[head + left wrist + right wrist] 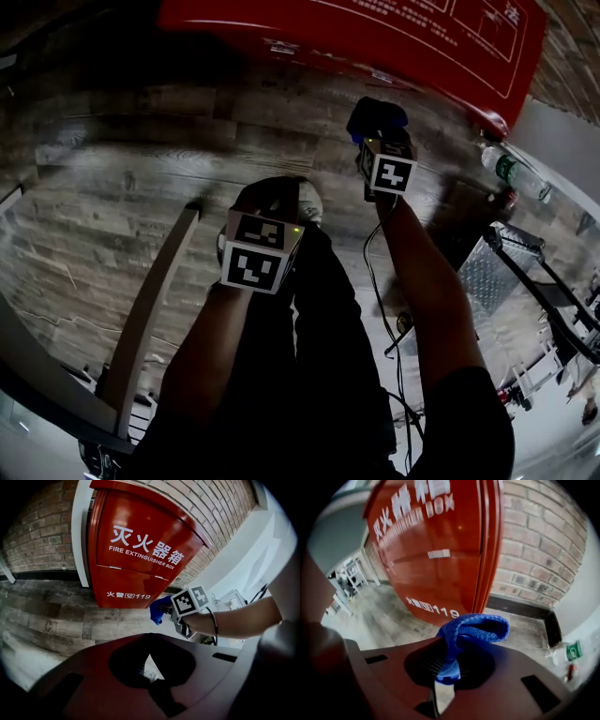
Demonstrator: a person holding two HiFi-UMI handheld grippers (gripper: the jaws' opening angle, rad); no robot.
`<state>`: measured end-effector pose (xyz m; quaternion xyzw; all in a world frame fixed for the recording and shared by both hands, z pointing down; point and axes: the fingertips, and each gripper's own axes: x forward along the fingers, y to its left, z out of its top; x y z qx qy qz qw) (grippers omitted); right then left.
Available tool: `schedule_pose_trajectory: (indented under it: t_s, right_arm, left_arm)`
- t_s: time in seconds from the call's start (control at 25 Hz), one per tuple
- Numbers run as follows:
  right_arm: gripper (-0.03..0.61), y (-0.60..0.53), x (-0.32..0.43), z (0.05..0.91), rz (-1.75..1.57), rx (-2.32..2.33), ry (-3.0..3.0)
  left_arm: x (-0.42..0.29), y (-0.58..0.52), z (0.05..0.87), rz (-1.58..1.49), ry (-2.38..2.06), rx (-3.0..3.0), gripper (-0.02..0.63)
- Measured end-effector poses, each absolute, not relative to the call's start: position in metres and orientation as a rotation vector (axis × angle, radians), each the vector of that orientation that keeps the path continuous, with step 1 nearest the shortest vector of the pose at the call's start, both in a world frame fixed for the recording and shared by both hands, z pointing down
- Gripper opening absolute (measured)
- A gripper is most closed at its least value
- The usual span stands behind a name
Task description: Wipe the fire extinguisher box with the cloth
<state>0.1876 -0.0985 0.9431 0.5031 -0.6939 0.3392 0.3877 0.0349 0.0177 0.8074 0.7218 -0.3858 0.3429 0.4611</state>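
The red fire extinguisher box (375, 37) stands on the wood-look floor against a brick wall, and white lettering shows on its front (140, 550). My right gripper (380, 141) is shut on a blue cloth (375, 117), held a short way in front of the box's lower right part and not touching it. In the right gripper view the cloth (471, 632) bunches up out of the closed jaws (450, 648), with the box (440, 550) close ahead. My left gripper (272, 197) hangs lower and further back. Its jaws (147, 639) are shut with nothing in them, and its view also shows the cloth (159, 609).
A plastic bottle (511, 171) lies on the floor right of the box. A metal mesh rack (492, 272) and a black stand are at the right. A cable (380, 300) runs along the floor. A pale wooden rail (150, 319) slants at the left.
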Motion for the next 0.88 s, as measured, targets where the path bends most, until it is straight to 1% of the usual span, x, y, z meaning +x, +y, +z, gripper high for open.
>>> schedule_pose_trajectory:
  t_s: [0.12,0.32,0.56,0.8,0.88]
  right_arm:
    - [0.051,-0.085,0.188,0.878,0.914,1.379,-1.830]
    - [0.051,-0.072,0.188,0.757,0.961,1.550,-1.934]
    - [0.051,-0.066,0.169,0.621,0.849,1.603,-2.069]
    - [0.051,-0.062,0.150,0.506,0.843,1.594,-2.188]
    - [0.051,-0.076,0.148,0.468,0.789,1.604,-2.233]
  left_arm:
    - [0.041,0.020,0.774,0.849,-0.943,1.787,-0.003]
    - [0.048,0.010,0.695,0.822,-0.941,1.841,-0.003]
    - [0.063,-0.024,0.602,0.749,-0.970,1.938,-0.003]
    - [0.067,-0.049,0.500,0.687,-1.020,2.008,-0.003]
    - [0.067,-0.061,0.466,0.665,-1.047,2.042,-0.003]
